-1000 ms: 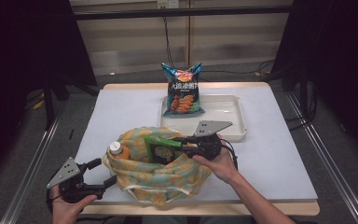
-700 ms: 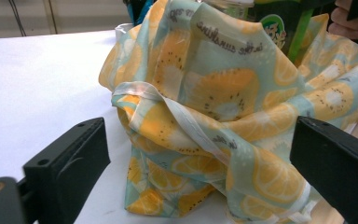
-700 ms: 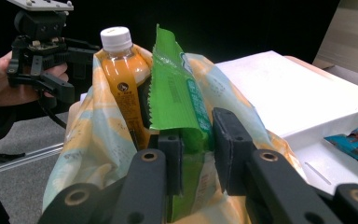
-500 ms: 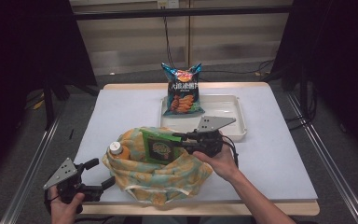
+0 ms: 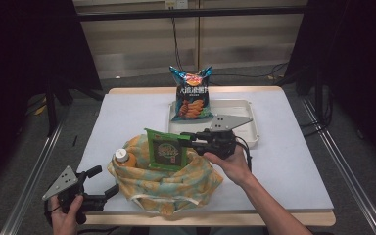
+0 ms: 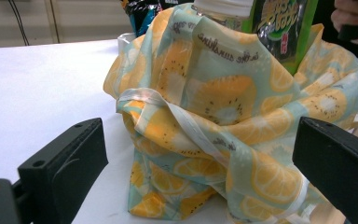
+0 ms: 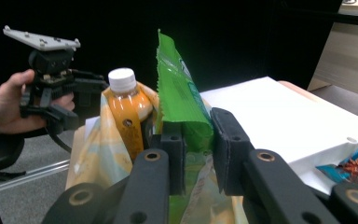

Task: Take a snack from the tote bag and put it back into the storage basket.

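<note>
Above fruit-print bag, right gripper fingers clamp green packet.

Green snack packet between black jaws; orange-juice bottle, white cap; citrus-print bag, pale green, orange.

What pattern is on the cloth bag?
Orange citrus slices on pale mint cloth bag, with white handles; the left gripper view shows it best.

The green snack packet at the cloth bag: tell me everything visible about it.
The green snack packet is a flat, glossy foil pouch with a dark round printed label and a crimped top edge. It stands upright, half out of the fruit-print cloth bag, beside an orange bottle. The right tool clamps its edge.
</note>
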`<action>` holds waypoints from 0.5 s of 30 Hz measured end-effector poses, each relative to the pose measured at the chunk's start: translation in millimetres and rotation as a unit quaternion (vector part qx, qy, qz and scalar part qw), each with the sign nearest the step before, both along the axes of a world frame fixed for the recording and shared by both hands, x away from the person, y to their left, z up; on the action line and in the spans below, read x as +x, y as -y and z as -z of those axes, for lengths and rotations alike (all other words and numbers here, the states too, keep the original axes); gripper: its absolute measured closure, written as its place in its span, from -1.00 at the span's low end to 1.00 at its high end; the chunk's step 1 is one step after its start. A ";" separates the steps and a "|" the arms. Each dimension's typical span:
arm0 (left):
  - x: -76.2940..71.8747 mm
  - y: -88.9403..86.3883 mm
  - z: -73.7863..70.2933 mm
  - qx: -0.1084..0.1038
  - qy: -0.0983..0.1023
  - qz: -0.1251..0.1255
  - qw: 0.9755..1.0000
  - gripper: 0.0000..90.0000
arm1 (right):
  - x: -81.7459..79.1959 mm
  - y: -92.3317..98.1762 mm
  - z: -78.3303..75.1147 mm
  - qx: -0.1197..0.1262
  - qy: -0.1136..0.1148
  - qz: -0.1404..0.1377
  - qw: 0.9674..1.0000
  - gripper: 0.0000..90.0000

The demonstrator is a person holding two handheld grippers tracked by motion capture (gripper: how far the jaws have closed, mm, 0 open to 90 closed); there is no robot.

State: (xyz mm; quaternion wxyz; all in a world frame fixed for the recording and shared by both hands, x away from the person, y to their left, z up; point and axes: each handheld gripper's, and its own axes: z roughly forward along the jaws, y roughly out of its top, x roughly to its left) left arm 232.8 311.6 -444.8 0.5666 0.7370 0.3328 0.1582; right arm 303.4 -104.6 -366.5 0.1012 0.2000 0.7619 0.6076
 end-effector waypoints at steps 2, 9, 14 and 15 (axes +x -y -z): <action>-0.2 -0.1 0.0 0.001 0.001 0.000 1.000 -0.94 | -0.4 -0.4 -3.0 0.001 0.004 0.000 1.000 0.69; -0.3 -0.8 -0.2 0.010 0.005 -0.005 1.000 -0.94 | 2.4 1.4 -14.3 0.007 0.015 0.003 1.000 0.69; 0.2 -0.3 0.8 0.012 0.001 0.000 1.000 -0.94 | 2.8 5.3 -22.9 0.022 0.016 0.003 1.000 0.69; 0.1 0.4 0.8 0.012 0.002 -0.003 1.000 -0.94 | 3.2 5.8 -24.7 0.022 0.017 0.004 1.000 0.69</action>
